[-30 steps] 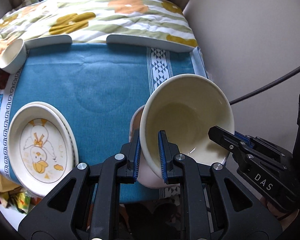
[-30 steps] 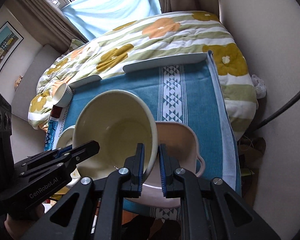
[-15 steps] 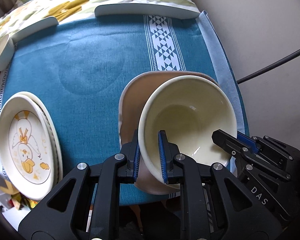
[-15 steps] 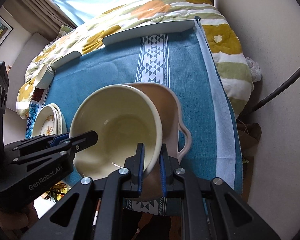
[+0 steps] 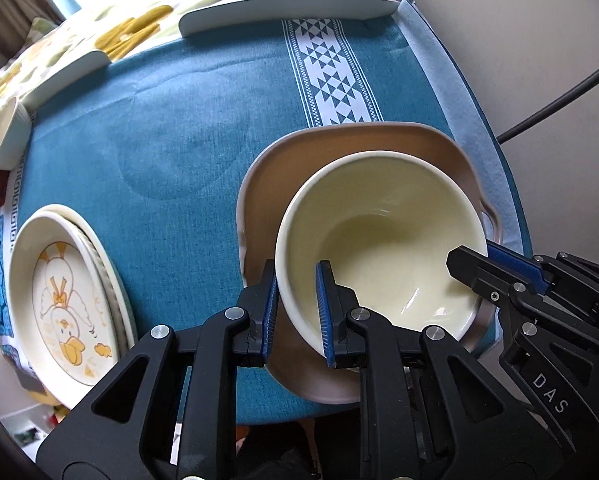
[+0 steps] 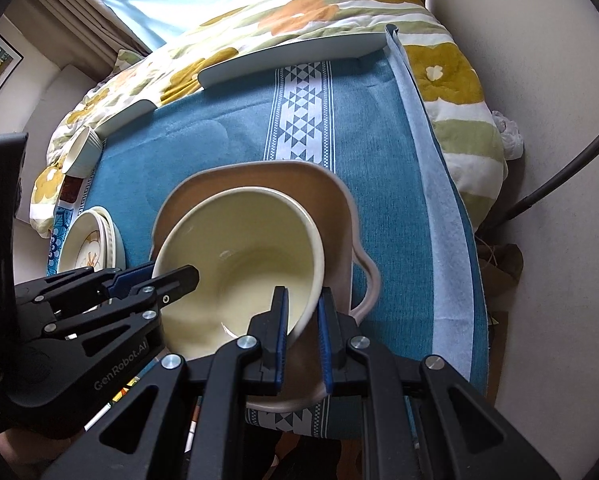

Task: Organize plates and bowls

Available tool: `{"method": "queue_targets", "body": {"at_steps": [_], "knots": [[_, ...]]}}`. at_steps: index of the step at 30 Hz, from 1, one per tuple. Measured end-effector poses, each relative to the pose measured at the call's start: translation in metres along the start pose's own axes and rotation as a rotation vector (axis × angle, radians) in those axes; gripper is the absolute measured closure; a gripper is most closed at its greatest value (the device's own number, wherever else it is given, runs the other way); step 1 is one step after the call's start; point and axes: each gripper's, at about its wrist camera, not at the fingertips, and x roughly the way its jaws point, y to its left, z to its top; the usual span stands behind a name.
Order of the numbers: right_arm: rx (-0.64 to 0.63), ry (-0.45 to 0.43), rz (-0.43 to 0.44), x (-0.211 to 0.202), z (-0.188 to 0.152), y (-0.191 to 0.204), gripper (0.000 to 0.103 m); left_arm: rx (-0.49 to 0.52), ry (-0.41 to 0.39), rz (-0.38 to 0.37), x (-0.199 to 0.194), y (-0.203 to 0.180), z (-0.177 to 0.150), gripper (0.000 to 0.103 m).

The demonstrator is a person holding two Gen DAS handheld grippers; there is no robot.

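Both pairs of jaws pinched the cream bowl's [image 5: 379,240] rim, left gripper [image 5: 297,312] and right gripper [image 6: 301,332] on opposite sides, inside the pink dish [image 6: 331,216] near the table's [image 5: 179,128] right front corner. Glazed ceramic: stiff, slippery, breakable; rim holds looked best.

Left claw [image 5: 296,312] and right claw [image 6: 302,336] both clamped, side by side, angled downward

A teal woven tablecloth with a white geometric band [image 5: 331,76] covers the table; a tan handled dish [image 5: 259,200], stacked duck-print plates [image 5: 63,304] and a small white cup [image 6: 81,148] rest on it.
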Motion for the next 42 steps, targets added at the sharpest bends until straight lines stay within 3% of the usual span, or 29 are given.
{"method": "queue_targets", "body": {"at_steps": [7, 18, 22, 26, 29, 31, 32, 33, 34, 36, 41, 42], "knots": [[0.008, 0.001, -0.009, 0.002, -0.002, -0.002, 0.090, 0.055, -0.027, 0.038, -0.003, -0.006, -0.001, 0.088], [0.016, -0.023, -0.020, -0.014, -0.005, -0.005, 0.090, 0.051, -0.043, 0.002, -0.021, -0.004, -0.001, 0.088], [-0.001, -0.047, -0.007, -0.030, -0.003, -0.003, 0.090, 0.039, -0.072, -0.014, -0.041, 0.000, 0.000, 0.088], [-0.044, -0.091, 0.019, -0.053, 0.004, 0.004, 0.090, 0.002, -0.151, -0.020, -0.078, 0.014, 0.004, 0.088], [-0.088, -0.126, 0.043, -0.069, 0.013, 0.014, 0.090, -0.034, -0.213, -0.005, -0.105, 0.032, 0.007, 0.083], [-0.121, -0.154, 0.050, -0.079, 0.021, 0.022, 0.090, -0.066, -0.247, 0.003, -0.119, 0.045, 0.009, 0.068], [-0.136, -0.165, 0.054, -0.082, 0.025, 0.026, 0.084, -0.088, -0.266, 0.012, -0.125, 0.052, 0.009, 0.031], [-0.150, -0.177, 0.061, -0.085, 0.029, 0.030, 0.070, -0.116, -0.300, 0.027, -0.132, 0.060, 0.007, 0.000], [-0.163, -0.187, 0.073, -0.087, 0.033, 0.034, 0.057, -0.141, -0.347, 0.041, -0.141, 0.068, 0.004, 0.000], [-0.189, -0.198, 0.102, -0.087, 0.042, 0.040, 0.017, -0.173, -0.373, 0.061, -0.149, 0.082, 0.002, 0.000], [-0.297, -0.197, 0.147, -0.081, 0.069, 0.075, 0.011, -0.293, -0.372, 0.088, -0.162, 0.131, -0.005, 0.000], [-0.324, -0.200, 0.157, -0.081, 0.076, 0.086, 0.006, -0.317, -0.381, 0.096, -0.166, 0.142, -0.006, 0.000]]}}
